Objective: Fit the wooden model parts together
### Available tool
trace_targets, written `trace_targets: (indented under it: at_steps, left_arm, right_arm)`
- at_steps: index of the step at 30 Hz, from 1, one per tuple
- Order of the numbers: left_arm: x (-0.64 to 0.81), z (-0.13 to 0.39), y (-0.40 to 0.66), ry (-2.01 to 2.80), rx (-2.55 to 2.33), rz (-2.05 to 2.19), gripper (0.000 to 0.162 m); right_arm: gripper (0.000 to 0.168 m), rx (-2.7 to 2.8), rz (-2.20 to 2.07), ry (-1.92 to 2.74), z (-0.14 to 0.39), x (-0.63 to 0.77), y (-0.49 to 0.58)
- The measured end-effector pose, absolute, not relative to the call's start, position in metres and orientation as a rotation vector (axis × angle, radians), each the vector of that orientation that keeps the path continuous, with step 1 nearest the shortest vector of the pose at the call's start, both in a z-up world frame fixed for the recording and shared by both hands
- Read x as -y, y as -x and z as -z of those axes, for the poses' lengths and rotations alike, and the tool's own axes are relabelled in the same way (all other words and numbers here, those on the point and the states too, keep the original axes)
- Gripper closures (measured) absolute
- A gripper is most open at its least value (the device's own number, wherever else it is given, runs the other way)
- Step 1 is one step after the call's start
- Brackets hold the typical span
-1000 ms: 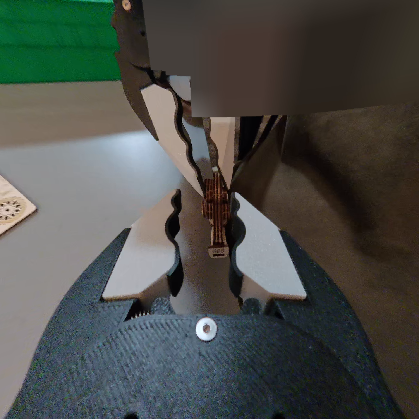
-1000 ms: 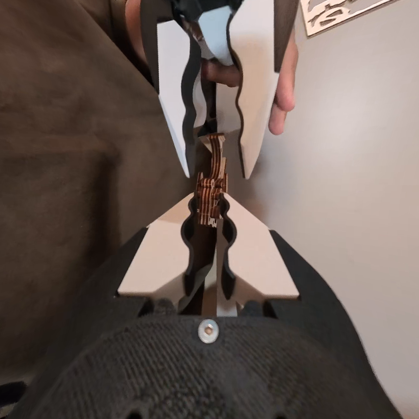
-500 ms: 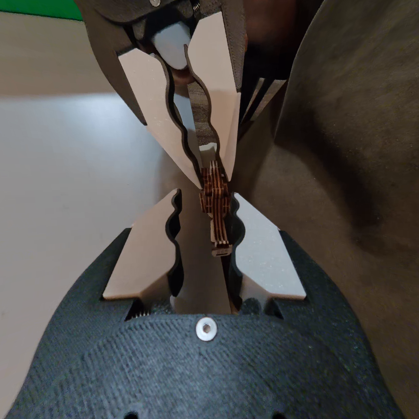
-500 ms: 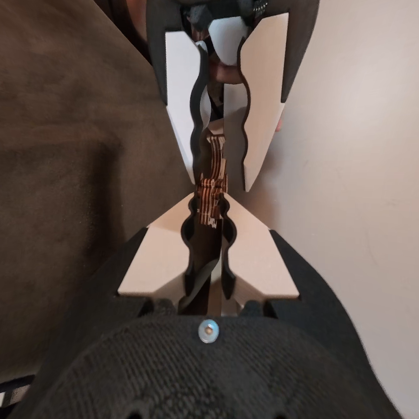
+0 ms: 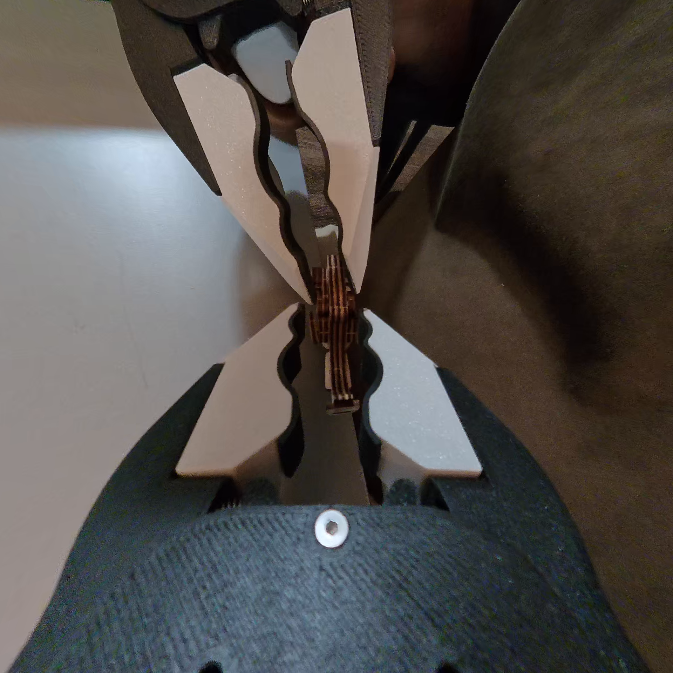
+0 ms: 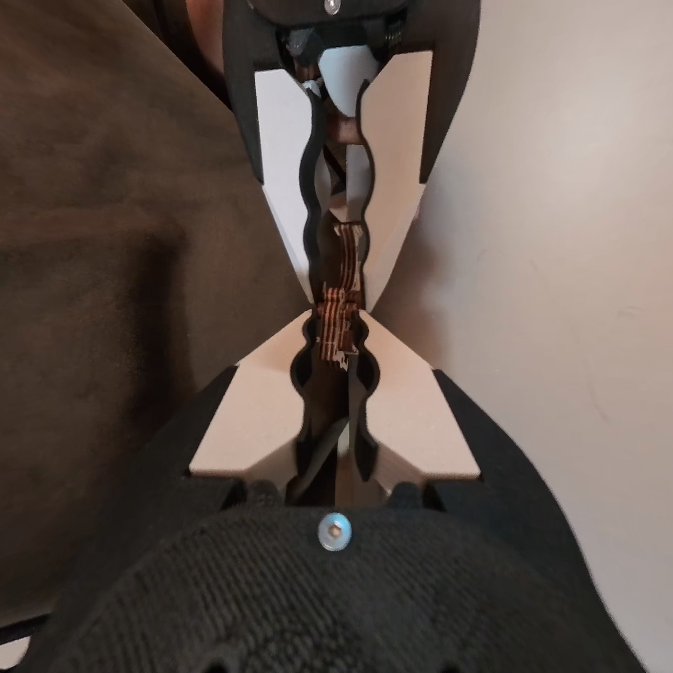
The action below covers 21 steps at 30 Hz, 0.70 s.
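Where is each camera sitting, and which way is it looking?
Left wrist view: sits on the left hand-held gripper, looking along its fingers at the wooden model and the right hand-held gripper opposite.
Right wrist view: sits on the right hand-held gripper, facing back at the left hand-held gripper.
Shared: both show the wooden model between two grippers pointing tip to tip.

Each wrist camera sits just behind its own gripper, looking forward along the fingers, very close in. The two views face each other head-on; both share the wooden model parts (image 5: 333,320) (image 6: 337,320) at centre frame, table (image 5: 109,255) (image 6: 546,218) behind.
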State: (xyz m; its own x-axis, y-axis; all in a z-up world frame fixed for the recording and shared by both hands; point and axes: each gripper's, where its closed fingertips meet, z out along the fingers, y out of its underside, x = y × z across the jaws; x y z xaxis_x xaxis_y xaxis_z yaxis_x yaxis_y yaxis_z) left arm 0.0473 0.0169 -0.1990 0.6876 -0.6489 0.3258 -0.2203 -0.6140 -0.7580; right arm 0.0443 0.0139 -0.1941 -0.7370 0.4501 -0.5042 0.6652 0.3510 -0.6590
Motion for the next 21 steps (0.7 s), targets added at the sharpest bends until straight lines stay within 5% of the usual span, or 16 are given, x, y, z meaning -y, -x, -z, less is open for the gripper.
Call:
trace_targets:
  at_steps: [1,21]
  left_arm:
    - [-0.017,0.200,-0.047,2.185,-0.662,0.778,0.137]
    - [-0.020,0.210,-0.043,2.138,-0.603,0.874,0.139]
  right_arm:
    - [0.150,-2.379,1.329,-1.008,0.195,-0.015,-0.044]
    - [0.151,-2.321,1.336,-1.050,0.204,-0.017,-0.039]
